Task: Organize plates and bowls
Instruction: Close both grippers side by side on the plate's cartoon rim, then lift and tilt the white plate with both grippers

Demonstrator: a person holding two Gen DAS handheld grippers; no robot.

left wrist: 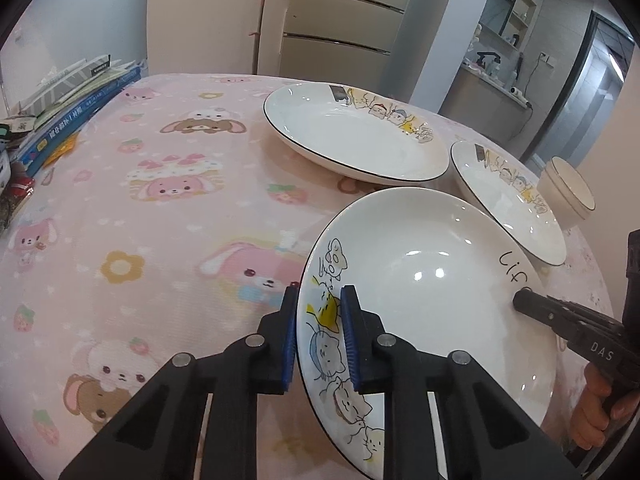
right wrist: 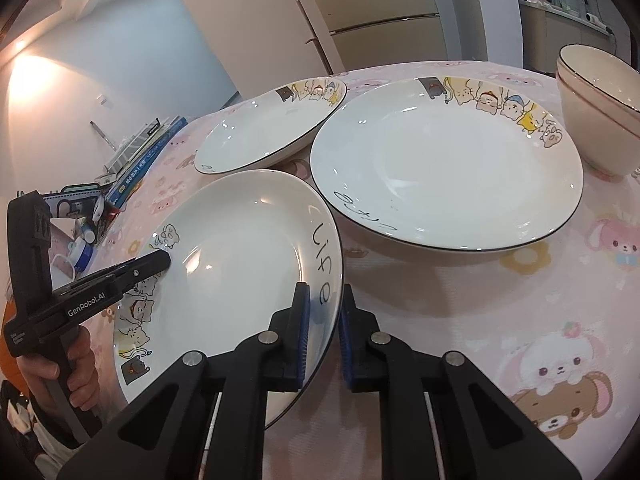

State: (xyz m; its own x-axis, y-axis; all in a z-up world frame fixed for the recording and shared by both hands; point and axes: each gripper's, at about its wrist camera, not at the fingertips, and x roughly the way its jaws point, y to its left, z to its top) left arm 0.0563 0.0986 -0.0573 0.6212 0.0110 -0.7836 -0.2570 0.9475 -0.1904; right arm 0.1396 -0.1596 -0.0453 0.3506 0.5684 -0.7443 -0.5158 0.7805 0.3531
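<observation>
Both grippers clamp the near white glazed ceramic plate (left wrist: 432, 280) by opposite rims, left gripper (left wrist: 320, 320) on the cartoon side, right gripper (right wrist: 324, 312) by the lettering. It looks stiff, slick and breakable; 2 matching plates (right wrist: 444, 168) sit farther along the pink table (left wrist: 140, 220).

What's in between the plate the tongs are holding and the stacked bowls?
Another cat plate sits between the held plate and the bowls; the right wrist view shows it best.
</observation>
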